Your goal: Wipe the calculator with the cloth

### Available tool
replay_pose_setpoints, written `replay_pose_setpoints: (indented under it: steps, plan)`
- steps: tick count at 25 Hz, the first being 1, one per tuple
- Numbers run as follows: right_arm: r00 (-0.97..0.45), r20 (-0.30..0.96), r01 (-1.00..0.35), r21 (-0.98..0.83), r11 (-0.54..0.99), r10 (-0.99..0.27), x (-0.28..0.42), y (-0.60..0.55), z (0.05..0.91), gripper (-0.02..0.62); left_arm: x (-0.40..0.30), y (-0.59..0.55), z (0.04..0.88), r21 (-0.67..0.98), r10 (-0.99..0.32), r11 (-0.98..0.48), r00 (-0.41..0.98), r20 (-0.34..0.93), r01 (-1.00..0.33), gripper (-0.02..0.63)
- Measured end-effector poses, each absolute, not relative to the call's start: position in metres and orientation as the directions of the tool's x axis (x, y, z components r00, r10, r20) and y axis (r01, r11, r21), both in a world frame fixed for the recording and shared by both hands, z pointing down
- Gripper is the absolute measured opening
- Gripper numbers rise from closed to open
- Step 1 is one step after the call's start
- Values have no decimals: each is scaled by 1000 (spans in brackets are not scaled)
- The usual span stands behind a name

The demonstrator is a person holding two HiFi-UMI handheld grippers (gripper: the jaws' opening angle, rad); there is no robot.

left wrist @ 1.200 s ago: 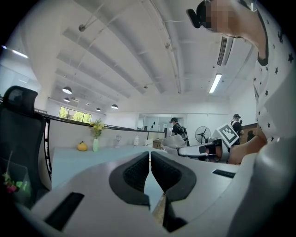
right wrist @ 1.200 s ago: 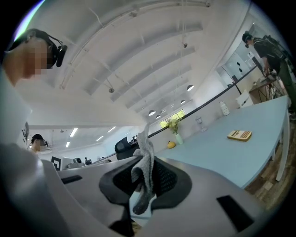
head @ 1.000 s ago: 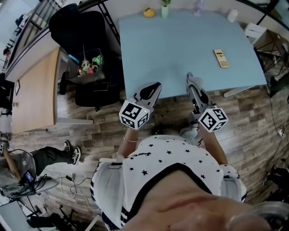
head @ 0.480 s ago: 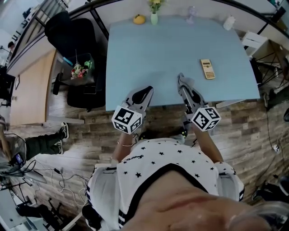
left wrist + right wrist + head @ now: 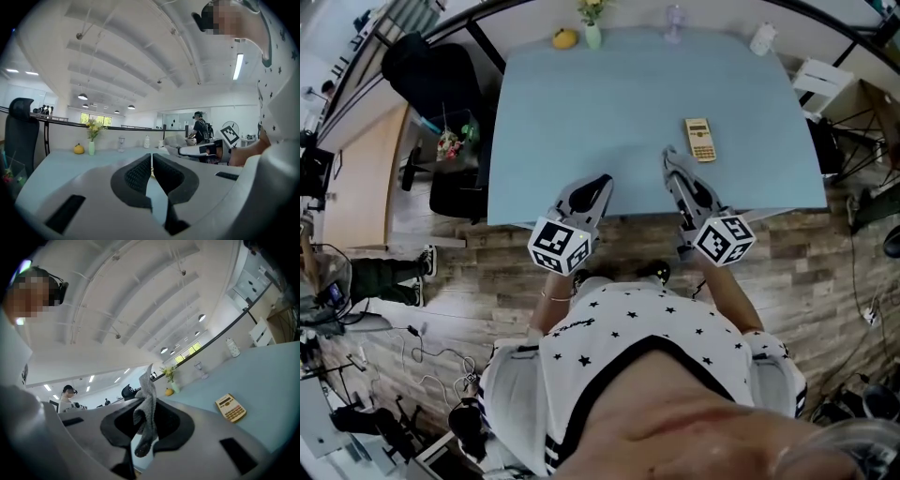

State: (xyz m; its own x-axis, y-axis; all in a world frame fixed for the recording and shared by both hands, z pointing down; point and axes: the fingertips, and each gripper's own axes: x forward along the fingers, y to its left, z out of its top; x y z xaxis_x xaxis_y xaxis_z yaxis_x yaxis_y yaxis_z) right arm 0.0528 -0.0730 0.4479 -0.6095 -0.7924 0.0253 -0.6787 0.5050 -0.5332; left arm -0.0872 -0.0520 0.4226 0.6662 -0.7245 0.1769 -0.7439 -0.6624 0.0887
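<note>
A beige calculator [image 5: 700, 140] [image 5: 230, 408] lies flat on the light blue table [image 5: 609, 112], right of the middle. My right gripper [image 5: 669, 157] [image 5: 147, 417] is over the table's front edge, just short and left of the calculator. It is shut on a grey cloth [image 5: 147, 401], which sticks up and hangs down between the jaws. My left gripper [image 5: 602, 181] [image 5: 152, 164] hovers at the front edge further left, shut with nothing in it.
Along the table's far edge stand a yellow fruit [image 5: 565, 38], a small vase with flowers [image 5: 593, 34], a glass [image 5: 674, 16] and a white bottle [image 5: 761, 38]. A black chair [image 5: 427, 66] and a wooden desk [image 5: 356, 178] are at the left. A person [image 5: 200, 129] stands in the background.
The head view has swung, so the table and calculator sit further left and lower in it. Both grippers stay at the front edge, and the right one is nearer the calculator.
</note>
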Motion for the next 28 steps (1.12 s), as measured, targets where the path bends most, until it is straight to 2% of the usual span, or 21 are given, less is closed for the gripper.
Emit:
replay_pose_setpoints:
  steps: [11, 28]
  plan:
    - [-550, 27, -705, -551, 446, -835, 132, -70, 458, 46, -13, -58, 423, 69, -693, -700, 699, 178, -711, 35]
    - [-536, 110, -757, -502, 419, -837, 165, -163, 468, 46, 15, -147, 427, 81, -704, -694, 697, 138, -716, 35]
